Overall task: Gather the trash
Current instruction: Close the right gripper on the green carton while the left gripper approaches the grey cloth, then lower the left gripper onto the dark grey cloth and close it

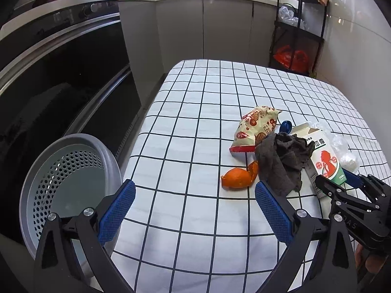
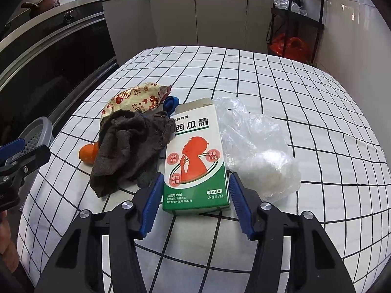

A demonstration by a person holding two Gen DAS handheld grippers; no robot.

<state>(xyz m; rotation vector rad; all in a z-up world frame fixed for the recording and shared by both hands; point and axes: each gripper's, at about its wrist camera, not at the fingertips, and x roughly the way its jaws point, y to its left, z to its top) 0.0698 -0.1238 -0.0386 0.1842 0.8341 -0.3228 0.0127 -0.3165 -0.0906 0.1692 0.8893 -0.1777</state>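
On the checked tablecloth (image 1: 195, 112) lies a heap of trash: an orange peel (image 1: 238, 177), a printed snack wrapper (image 1: 256, 129), a crumpled grey rag (image 1: 281, 161), a green-and-white medicine box (image 2: 195, 156) and a clear plastic bag (image 2: 256, 146). My right gripper (image 2: 195, 190) straddles the near end of the box, with its blue pads against both long sides. My left gripper (image 1: 195, 200) hovers open over bare cloth, just short of the peel and the rag, and holds nothing. A grey perforated bin (image 1: 80, 138) stands on the floor beside the table's left edge.
A small blue object (image 2: 171, 102) peeks out between the wrapper and the box. Dark oven fronts (image 1: 61, 61) run along the left. A black shelf rack (image 1: 300, 31) with a red bag stands past the table's far right corner.
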